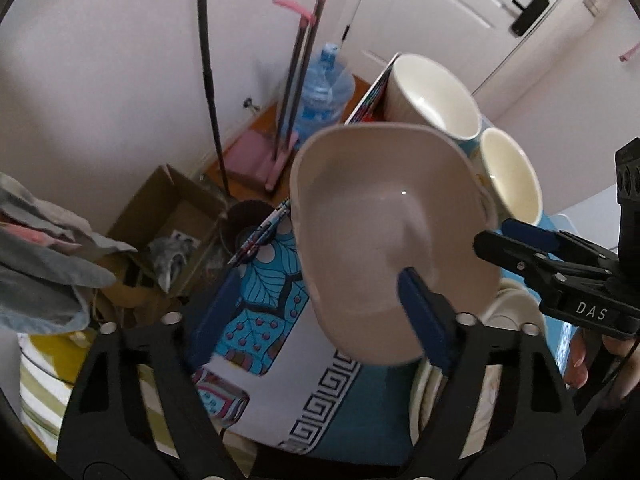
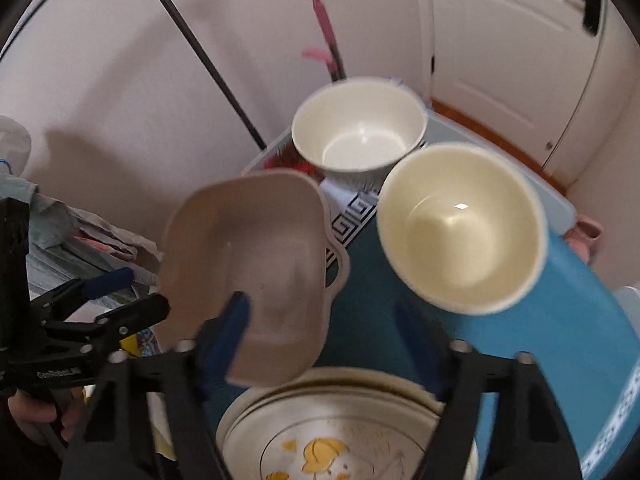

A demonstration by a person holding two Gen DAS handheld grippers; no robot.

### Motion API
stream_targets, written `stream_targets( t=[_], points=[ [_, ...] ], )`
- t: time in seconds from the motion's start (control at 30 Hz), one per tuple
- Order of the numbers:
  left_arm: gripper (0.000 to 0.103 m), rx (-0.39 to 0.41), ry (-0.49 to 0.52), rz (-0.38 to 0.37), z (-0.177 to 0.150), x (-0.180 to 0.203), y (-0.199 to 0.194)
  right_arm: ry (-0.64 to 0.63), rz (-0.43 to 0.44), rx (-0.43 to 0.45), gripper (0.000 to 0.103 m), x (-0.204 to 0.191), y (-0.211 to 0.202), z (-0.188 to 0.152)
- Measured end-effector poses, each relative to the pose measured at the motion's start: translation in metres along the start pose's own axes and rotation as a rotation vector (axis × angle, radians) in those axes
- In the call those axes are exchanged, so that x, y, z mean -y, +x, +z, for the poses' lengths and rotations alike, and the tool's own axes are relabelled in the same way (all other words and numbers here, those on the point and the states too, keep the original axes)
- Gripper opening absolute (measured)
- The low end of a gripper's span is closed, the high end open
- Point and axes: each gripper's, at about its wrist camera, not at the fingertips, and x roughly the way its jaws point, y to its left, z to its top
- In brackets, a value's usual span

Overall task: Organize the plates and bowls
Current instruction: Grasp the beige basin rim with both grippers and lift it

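My left gripper [image 1: 316,312] pointed steeply down, jaws apart, nothing pressed between the blue pads [image 1: 424,320]. My right gripper [image 2: 324,340] pointed likewise, jaws apart, at 3 o'clock of the left. A hand [image 2: 36,416] gripped the left's handle.

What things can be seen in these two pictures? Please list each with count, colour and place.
square bowl: 1, beige, tilted, left of the round bowls
round bowls: 2, cream inside, on the table's far part
plates: a stack, cream, yellow print, nearest
tablecloth: 1, blue patterned
water bottle: 1, blue, on the floor
cardboard box: 1, brown, on the floor
left gripper: blue fingers, open
right gripper: blue fingers, open
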Motion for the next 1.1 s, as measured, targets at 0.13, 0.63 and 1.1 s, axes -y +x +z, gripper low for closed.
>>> stream_targets(
  t=[0.13,0.63,1.1],
  points=[
    [0.056,-0.020,-0.017,0.005,0.005,0.001,0.017,-0.007,0.030,-0.024,0.056,0.002,0.017,0.002],
    [0.019,-0.047,0.013,0.035,0.008,0.011,0.032,-0.031,0.055,-0.051,0.014,-0.006,0.035,0.004],
    [0.019,0.102,0.224,-0.021,0.019,0.057,-0.050,0.068,-0.001,0.143,0.014,-0.015,-0.054,-0.020]
  ],
)
